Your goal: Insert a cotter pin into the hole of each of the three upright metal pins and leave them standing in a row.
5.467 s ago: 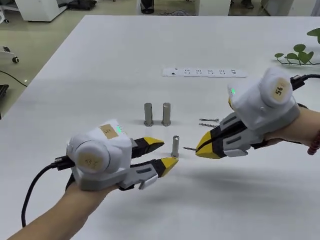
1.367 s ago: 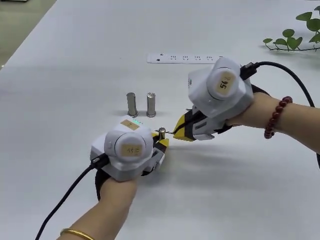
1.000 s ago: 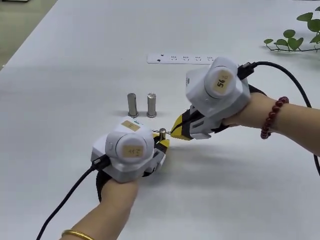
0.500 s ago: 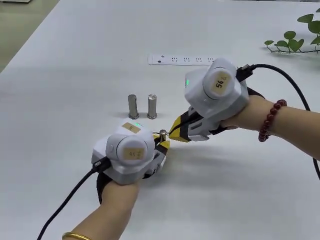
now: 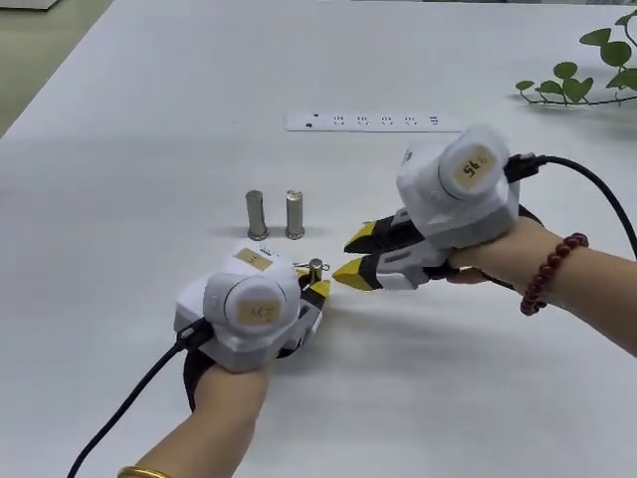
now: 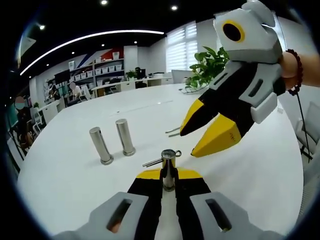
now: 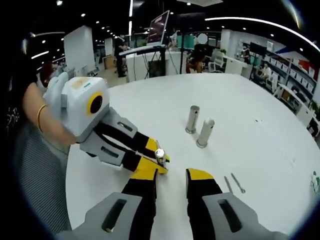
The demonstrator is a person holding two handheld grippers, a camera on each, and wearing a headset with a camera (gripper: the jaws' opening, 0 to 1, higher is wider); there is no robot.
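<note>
power strip and leafy sprig lie on the white table.

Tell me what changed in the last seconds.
The right gripper let go of the cotter pin, now through the held metal pin, opened its jaws and drew back to the right. The left gripper stays shut on that pin; the two other pins stayed upright.

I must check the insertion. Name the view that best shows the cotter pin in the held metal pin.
Left gripper view: the cotter pin passes through the metal pin, close up. The head view shows a thin sliver of it; the right gripper view leaves it too small to tell.
</note>
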